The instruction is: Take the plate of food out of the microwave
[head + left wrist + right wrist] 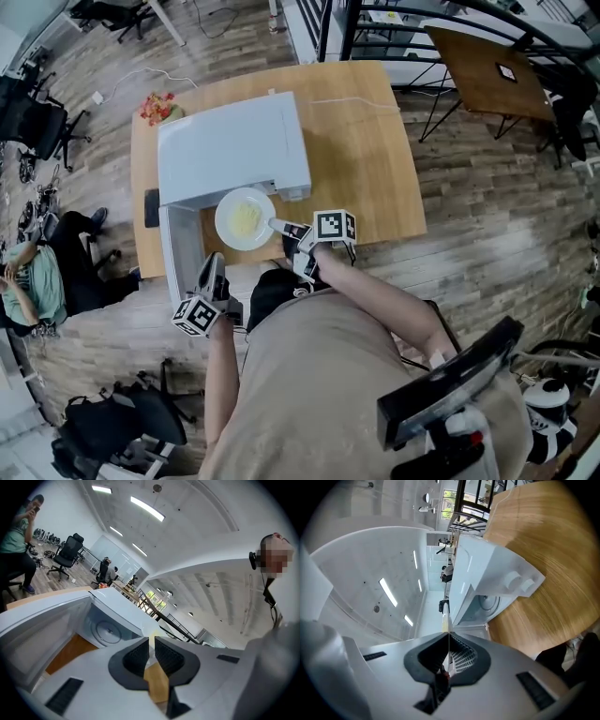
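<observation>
A white microwave (234, 145) stands on the wooden table (366, 150) with its door (178, 251) swung open toward me. A white plate of yellow food (246, 218) hangs just outside the cavity, over the table's front edge. My right gripper (279, 226) is shut on the plate's right rim. In the right gripper view the rim (446, 620) runs edge-on between the jaws of the right gripper (448, 641), with the empty turntable (490, 603) beyond. My left gripper (214, 264) is near the door's free end, its jaws drawn together on nothing. The left gripper (151, 644) faces the cavity (108, 631).
Something red (157, 107) lies on the table's far left corner. A cable (352, 101) runs over the tabletop behind the microwave. A person (33, 281) sits at the left, office chairs (37, 122) stand beyond, and a second table (487, 66) is at the upper right.
</observation>
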Available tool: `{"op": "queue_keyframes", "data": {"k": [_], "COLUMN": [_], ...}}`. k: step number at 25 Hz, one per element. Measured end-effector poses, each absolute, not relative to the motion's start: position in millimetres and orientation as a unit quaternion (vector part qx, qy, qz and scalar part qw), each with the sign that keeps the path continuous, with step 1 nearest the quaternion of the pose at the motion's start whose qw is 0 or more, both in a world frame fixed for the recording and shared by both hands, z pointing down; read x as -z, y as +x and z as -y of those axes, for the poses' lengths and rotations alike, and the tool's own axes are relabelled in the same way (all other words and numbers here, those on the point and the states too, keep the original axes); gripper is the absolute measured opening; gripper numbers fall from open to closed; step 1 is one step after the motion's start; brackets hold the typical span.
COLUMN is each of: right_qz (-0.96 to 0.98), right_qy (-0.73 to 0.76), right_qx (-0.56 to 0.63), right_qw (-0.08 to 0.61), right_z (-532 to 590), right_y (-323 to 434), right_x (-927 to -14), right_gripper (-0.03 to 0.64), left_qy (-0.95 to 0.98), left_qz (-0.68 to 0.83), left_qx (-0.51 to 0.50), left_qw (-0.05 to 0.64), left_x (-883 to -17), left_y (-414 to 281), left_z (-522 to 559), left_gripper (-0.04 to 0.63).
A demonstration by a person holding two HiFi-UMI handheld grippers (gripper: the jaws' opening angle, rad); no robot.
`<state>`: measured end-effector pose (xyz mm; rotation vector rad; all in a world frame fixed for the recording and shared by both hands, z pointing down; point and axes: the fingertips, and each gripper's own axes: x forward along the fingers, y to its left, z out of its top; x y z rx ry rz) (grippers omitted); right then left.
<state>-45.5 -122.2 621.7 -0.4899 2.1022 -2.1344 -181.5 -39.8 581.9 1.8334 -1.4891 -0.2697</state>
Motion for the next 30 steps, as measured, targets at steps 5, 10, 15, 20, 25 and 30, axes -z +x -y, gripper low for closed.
{"op": "queue_keyframes", "data": {"k": [5, 10, 15, 20, 25, 30], "right_qz": [-0.709, -0.717, -0.729, -0.730, -0.728, -0.729], "right_qy": [-0.139, -0.135, -0.125, -0.152, -0.167, -0.189], "right_qx": [0.687, 0.677, 0.663, 0.653, 0.644, 0.630], "right_qw": [0.073, 0.094, 0.115, 0.132, 0.166, 0.187], "right_z": [131, 147, 159, 173, 182, 189], "right_y": [-27, -7, 9, 30, 44, 54], "right_x": [-586, -556, -530, -524, -511, -507], "right_gripper": [0.015, 0.015, 0.015, 0.015, 0.015, 0.015], "left_qy": [0.726, 0.729, 0.730, 0.722, 0.714, 0.709], "left_qz": [0.582, 0.586, 0.588, 0.597, 0.607, 0.608], "left_qx": [0.121, 0.133, 0.150, 0.155, 0.144, 0.146], "left_qw": [0.346, 0.328, 0.314, 0.313, 0.318, 0.327], "left_x": [-560, -537, -514, -505, -506, -521], "left_y": [-175, -175, -178, -182, -195, -206], "left_z": [52, 61, 59, 53, 47, 48], "left_gripper": [0.028, 0.028, 0.028, 0.028, 0.028, 0.028]}}
